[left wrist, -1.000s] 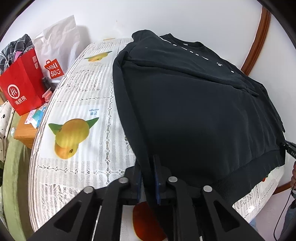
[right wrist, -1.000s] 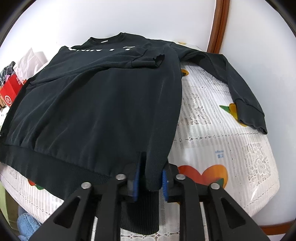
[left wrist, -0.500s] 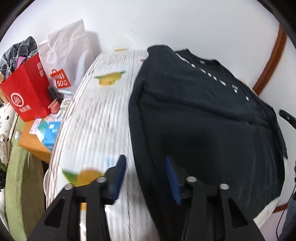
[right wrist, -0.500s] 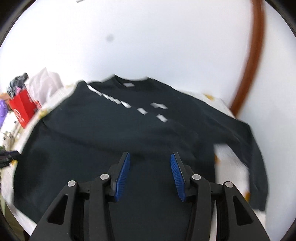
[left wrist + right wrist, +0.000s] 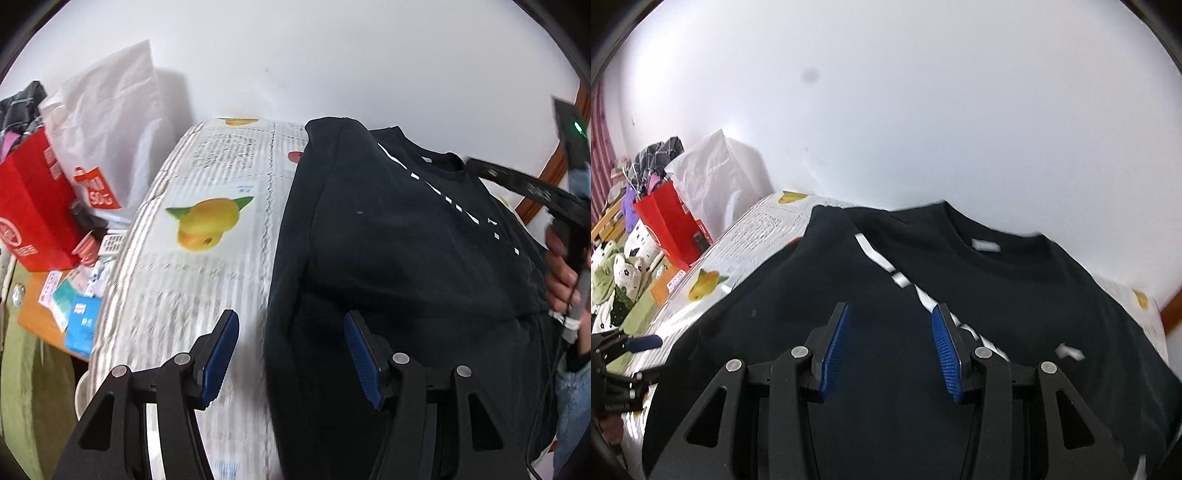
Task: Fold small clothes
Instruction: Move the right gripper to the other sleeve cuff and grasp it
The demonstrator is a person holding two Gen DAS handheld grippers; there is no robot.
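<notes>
A fruit-printed white lace tablecloth (image 5: pixel 207 280) is covering the table, with a black long-sleeved sweatshirt (image 5: pixel 406 258) lying flat on it. Above the sweatshirt, the left gripper (image 5: pixel 290 354) and right gripper (image 5: pixel 890 347) are hanging with jaws apart, both having just been opening, gripping nothing.
</notes>
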